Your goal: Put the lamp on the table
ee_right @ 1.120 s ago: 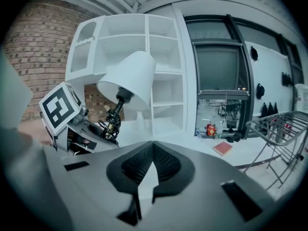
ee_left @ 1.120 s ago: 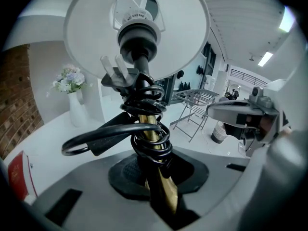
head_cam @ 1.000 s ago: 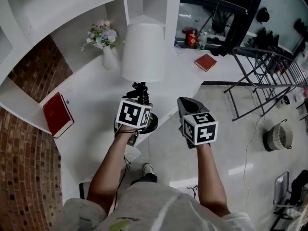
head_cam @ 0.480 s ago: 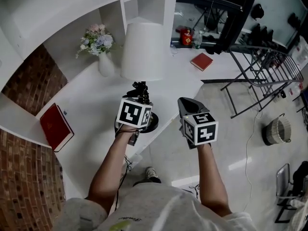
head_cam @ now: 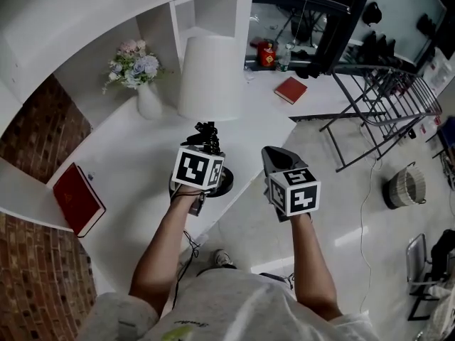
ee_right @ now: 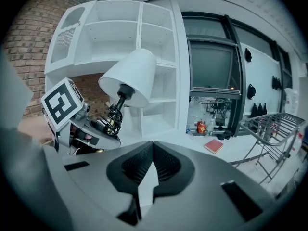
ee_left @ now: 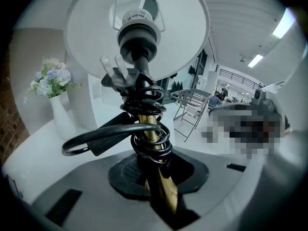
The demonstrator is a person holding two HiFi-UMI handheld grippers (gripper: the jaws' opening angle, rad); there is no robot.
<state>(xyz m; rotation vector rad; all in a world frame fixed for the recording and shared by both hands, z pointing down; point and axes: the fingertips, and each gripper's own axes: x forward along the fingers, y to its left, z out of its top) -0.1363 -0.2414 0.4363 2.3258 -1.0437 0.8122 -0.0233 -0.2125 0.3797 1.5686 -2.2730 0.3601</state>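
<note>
Here, the left gripper [ee_left: 153,176] clamps the lamp [head_cam: 210,77] by its brass stem at the white tabletop's [head_cam: 138,165] near edge, while the right gripper [ee_right: 153,154], jaws together and empty, hovers just beside it.

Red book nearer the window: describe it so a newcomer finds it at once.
Follow the curved white table to its far right end, by the dark window. The red book lies flat there, near a red container; the other red book sits at the left end, beside the brick wall.
</note>
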